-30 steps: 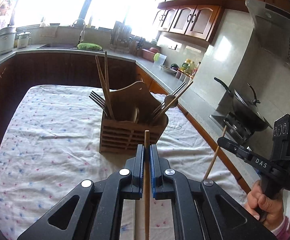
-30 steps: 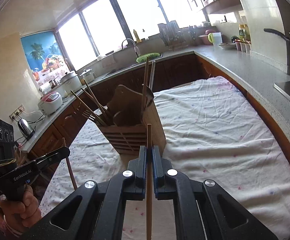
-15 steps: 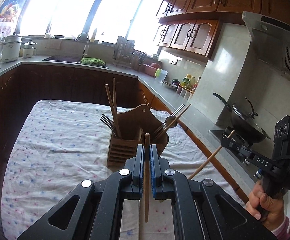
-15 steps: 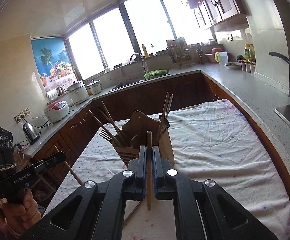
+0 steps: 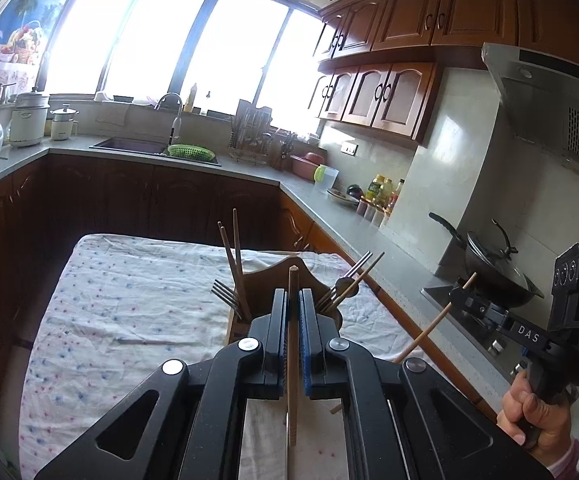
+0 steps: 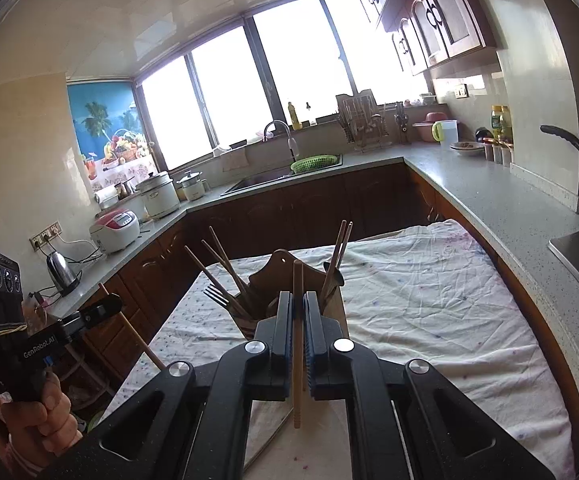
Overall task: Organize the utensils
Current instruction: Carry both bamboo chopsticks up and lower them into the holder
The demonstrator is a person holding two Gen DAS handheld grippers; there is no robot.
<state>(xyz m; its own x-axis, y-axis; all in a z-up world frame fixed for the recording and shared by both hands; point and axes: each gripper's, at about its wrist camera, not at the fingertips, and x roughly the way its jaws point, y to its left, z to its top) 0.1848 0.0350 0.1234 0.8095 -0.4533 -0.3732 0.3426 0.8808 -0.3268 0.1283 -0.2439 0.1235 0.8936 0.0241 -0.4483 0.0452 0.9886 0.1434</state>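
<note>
On the floral tablecloth [image 5: 129, 300] stands the wooden utensil holder [image 5: 285, 276], the landmark here. In the left wrist view, left of the holder a thin stick-like thing lies flat on the cloth; what it is cannot be told. In the holder's left compartment stand forks [image 5: 227, 294] and two chopsticks [image 5: 233, 256], leaning slightly. Directly in front of the holder, the left gripper [image 5: 293, 304] is clamped narrowly on a single wooden chopstick [image 5: 292, 360], which stands nearly upright between the blue pads, its top just in front of the holder's raised back. The holder's right compartment carries another fork and chopsticks, tilted to the right. Well to the right of the holder, the right gripper [image 5: 459, 294], held in a hand [image 5: 537, 416], pinches a second chopstick [image 5: 429, 328] that slants down toward the cloth.

In the right wrist view, the right gripper's jaws sit narrow on its chopstick, in front of the holder's middle.
</note>
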